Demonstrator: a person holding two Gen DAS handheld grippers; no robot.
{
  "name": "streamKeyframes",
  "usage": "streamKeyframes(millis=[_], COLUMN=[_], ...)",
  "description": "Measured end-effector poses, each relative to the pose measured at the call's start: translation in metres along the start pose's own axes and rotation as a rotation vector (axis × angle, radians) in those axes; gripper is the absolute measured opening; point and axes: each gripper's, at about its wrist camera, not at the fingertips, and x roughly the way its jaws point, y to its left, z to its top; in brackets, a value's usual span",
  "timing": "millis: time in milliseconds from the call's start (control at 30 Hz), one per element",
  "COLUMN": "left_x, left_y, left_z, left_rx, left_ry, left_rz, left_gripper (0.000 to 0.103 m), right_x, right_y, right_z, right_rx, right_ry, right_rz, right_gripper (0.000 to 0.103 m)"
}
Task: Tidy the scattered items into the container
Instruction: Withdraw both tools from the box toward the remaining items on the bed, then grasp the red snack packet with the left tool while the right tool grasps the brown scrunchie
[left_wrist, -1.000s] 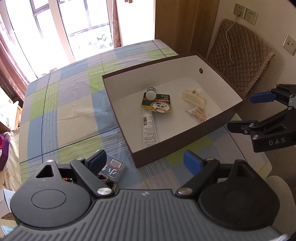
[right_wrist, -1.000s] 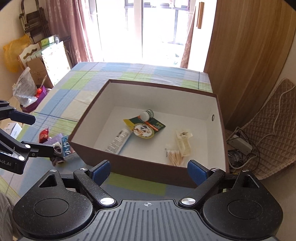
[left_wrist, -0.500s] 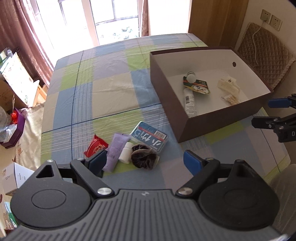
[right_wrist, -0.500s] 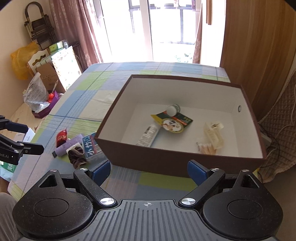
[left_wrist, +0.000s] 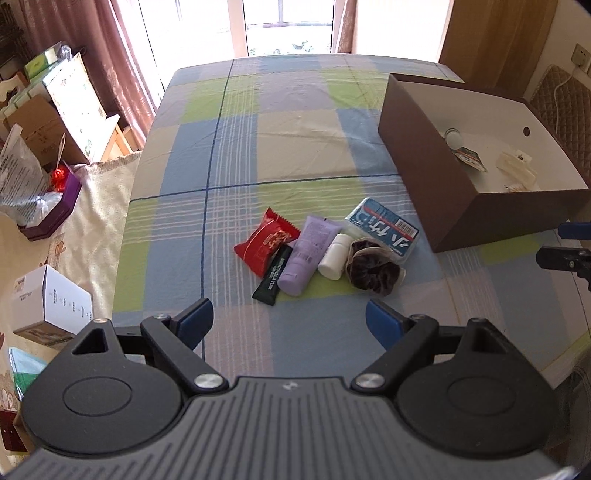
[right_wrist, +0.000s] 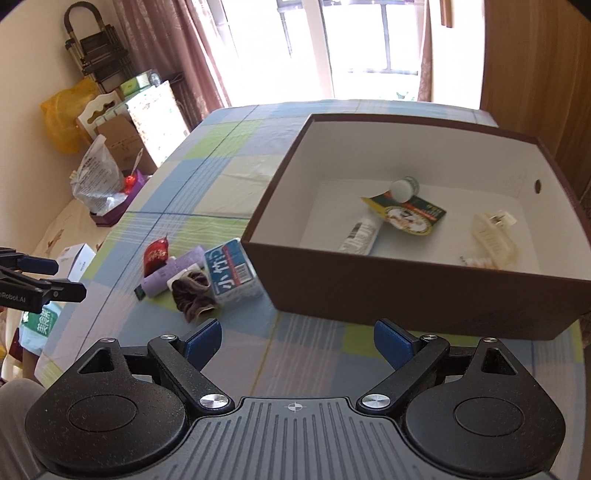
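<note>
My left gripper (left_wrist: 290, 319) hangs over the checked tablecloth (left_wrist: 236, 155) with its blue pads spread wide and nothing between them. My right gripper (right_wrist: 297, 338) is the same, fingers released and empty, above the cloth just short of the brown box (right_wrist: 424, 288).

Just ahead of my left gripper sits the cluster of loose items, all on the cloth outside the box. Nearest is a small dark green tube (left_wrist: 272, 275), lying against a lilac tube (left_wrist: 308, 254). Right of that, a little white bottle (left_wrist: 335, 251) lies on its side, touching a dark brown scrunchie (left_wrist: 373, 269). A red snack packet (left_wrist: 266, 242) is at the left of the group, and a blue-and-white tissue pack (left_wrist: 384, 230) is at the back right, just beside the box's near corner.

Farther on, the box stands open on the right side of the table. Inside I see a white tube (right_wrist: 360, 234) by the near wall, a green-and-yellow packet (right_wrist: 406, 214) with a small white-capped jar (right_wrist: 404, 188) resting at its edge, a cream hair clip (right_wrist: 493, 236), and what may be cotton swabs (right_wrist: 474, 261), mostly hidden by the wall.

Beyond the table, curtains (right_wrist: 192, 55) frame a bright window (right_wrist: 369, 44)
</note>
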Motion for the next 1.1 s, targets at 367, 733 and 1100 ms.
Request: streamKeyframes(millis=[367,733,1100], left_x=[0.021,0.040,0.050], left_y=[0.025,0.056,0.070], left_z=[-0.015,-0.023,-0.024], left_rx=[-0.055,-0.119,-0.148], left_ry=[0.007,0.026,0.025], left_rz=[0.008,0.027,0.033], left_gripper=[0.086,0.084,0.084], right_x=[0.054,0.103,0.145], right_y=[0.040,0.091,0.121], right_z=[-0.019,-0.024,-0.036], right_rx=[-0.084,-0.312,-0.585], right_ry=[0.020,-0.039,-0.042], right_rz=[0.076,0.093,0.024], right_gripper=[0.071,0.062,0.028])
